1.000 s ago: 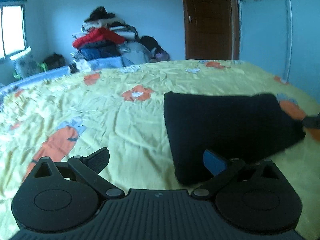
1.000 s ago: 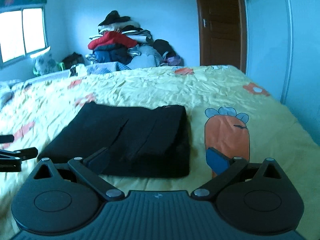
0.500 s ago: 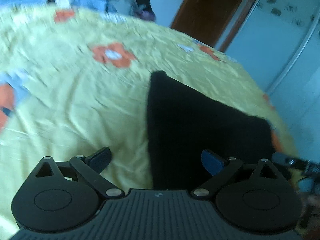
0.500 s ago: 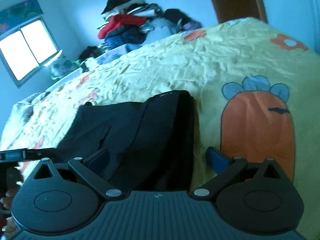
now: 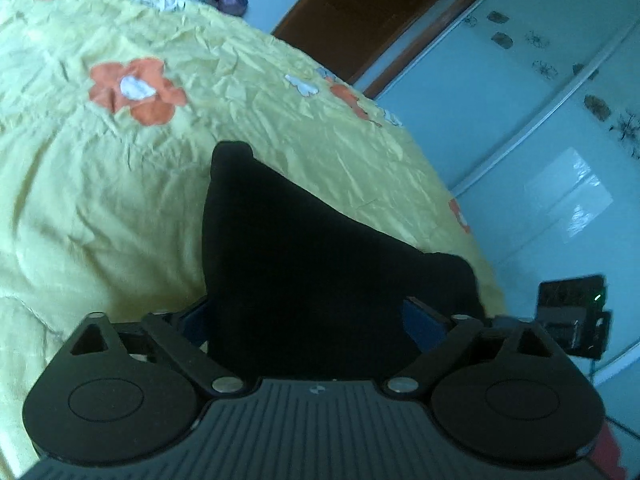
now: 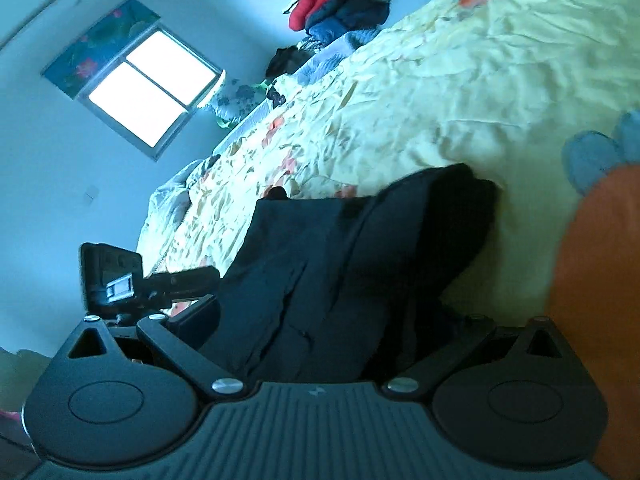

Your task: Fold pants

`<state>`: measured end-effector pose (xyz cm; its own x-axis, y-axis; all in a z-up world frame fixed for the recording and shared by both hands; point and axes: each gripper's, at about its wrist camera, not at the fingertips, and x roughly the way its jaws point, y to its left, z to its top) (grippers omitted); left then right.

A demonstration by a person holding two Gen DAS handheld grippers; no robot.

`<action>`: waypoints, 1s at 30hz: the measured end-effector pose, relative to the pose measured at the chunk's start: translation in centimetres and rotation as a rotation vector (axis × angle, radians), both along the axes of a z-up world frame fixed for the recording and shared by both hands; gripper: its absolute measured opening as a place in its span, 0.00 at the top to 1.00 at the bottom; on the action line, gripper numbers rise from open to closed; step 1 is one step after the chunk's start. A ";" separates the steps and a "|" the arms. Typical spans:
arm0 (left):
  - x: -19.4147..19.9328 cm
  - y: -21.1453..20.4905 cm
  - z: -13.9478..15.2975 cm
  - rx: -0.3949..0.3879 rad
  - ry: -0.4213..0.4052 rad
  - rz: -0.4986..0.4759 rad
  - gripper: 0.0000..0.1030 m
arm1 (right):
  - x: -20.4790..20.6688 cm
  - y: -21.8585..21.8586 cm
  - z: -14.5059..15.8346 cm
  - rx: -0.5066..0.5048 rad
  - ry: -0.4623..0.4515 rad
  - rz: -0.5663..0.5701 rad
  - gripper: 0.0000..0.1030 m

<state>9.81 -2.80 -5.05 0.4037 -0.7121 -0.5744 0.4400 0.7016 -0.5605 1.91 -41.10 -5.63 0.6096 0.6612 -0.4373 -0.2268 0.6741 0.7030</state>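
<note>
The folded black pants [image 5: 312,264] lie on the yellow bedspread [image 5: 100,184]. My left gripper [image 5: 308,320] is open, rolled to one side, its jaws straddling the near edge of the pants; one blue pad [image 5: 420,322] shows, the other is mostly hidden by the cloth. In the right wrist view the pants [image 6: 340,264] show their layered folds. My right gripper [image 6: 332,316] is open, tilted the other way, its jaws straddling the opposite edge. Each gripper shows in the other's view: the right one [image 5: 572,312], the left one [image 6: 120,280].
A pile of clothes [image 6: 340,4] sits beyond the far end of the bed. A window [image 6: 148,88] is on the left wall, a brown door [image 5: 360,12] and a white wardrobe [image 5: 540,120] on the right. An orange carrot print [image 6: 600,300] lies beside the pants.
Both grippers have moved forward and down onto the pants and rolled outward; the pants edges now sit between the open jaws, where before they lay ahead of them.
</note>
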 end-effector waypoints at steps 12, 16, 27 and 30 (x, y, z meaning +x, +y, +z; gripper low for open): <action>-2.4 -0.7 1.3 0.146 -0.151 0.093 0.85 | -0.6 1.5 0.4 -0.098 0.026 -0.165 0.70; -3.7 0.6 3.3 0.118 -0.217 0.116 0.85 | -1.2 2.1 2.2 -0.071 -0.008 -0.175 0.72; -0.3 6.2 8.0 0.263 -0.340 0.264 0.85 | 6.1 9.5 5.9 -0.042 -0.104 -0.059 0.72; 2.2 6.5 7.2 0.319 -0.331 0.279 0.85 | 8.9 11.0 5.1 -0.050 -0.076 -0.074 0.72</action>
<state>12.03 3.70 2.12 0.7485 -0.3628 -0.5551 0.3297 0.9299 -0.1632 10.85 -30.07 -0.55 0.6886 0.5915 -0.4195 -0.2263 0.7249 0.6506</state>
